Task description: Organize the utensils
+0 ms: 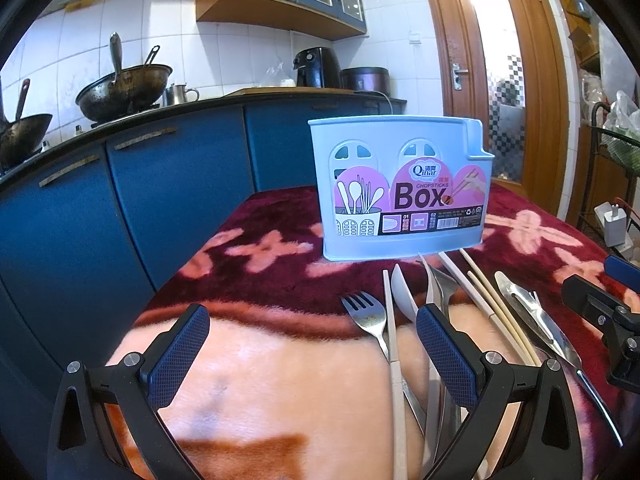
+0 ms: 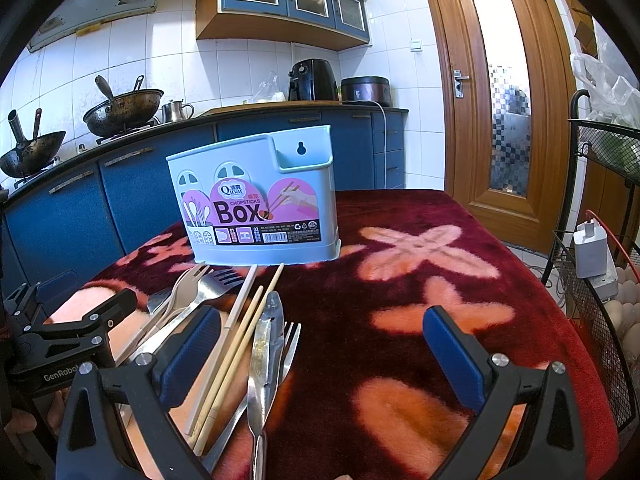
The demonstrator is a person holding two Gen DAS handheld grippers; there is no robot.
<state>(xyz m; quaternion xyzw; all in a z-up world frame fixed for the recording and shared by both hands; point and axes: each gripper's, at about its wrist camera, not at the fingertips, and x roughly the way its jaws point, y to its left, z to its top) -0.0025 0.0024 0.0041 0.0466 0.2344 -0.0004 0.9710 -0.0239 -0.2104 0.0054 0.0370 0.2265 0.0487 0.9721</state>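
**Both grippers spread wide over loose cutlery in front of the blue utensil box**

Nearest the left wrist camera, the left gripper [image 1: 312, 344] hangs low over the table with its two blue-padded black fingers set wide apart and nothing between them. Under its left finger lies only the fleecy dark-red blanket with pale pink flower shapes [image 1: 256, 368] that covers the table. Moving rightward, a steel fork with tines pointing away [image 1: 366, 314] lies beside a beige-handled chopstick-like stick [image 1: 394, 344], then a pale spoon [image 1: 404, 294], and further steel pieces partly hidden under the gripper's right finger. Right of that finger lie a pair of light wooden chopsticks [image 1: 496, 304] and a long flat steel utensil [image 1: 536, 320], all roughly parallel and pointing toward the box. At the far right edge the right gripper [image 2: 320, 344] shows in part.

Behind the cutlery, close to its far tips, stands the light-blue plastic chopstick box with a pink label reading "Box" [image 1: 400, 188], upright on the blanket.

From the right wrist view, the right gripper's jaws are likewise wide open and empty; its left finger sits above the pile of cutlery, its right finger over bare blanket. Beyond the table run blue kitchen cabinets [image 1: 168, 184], with blackened woks [image 1: 124, 88] on the counter at left and a wooden door [image 2: 500, 92] at right.
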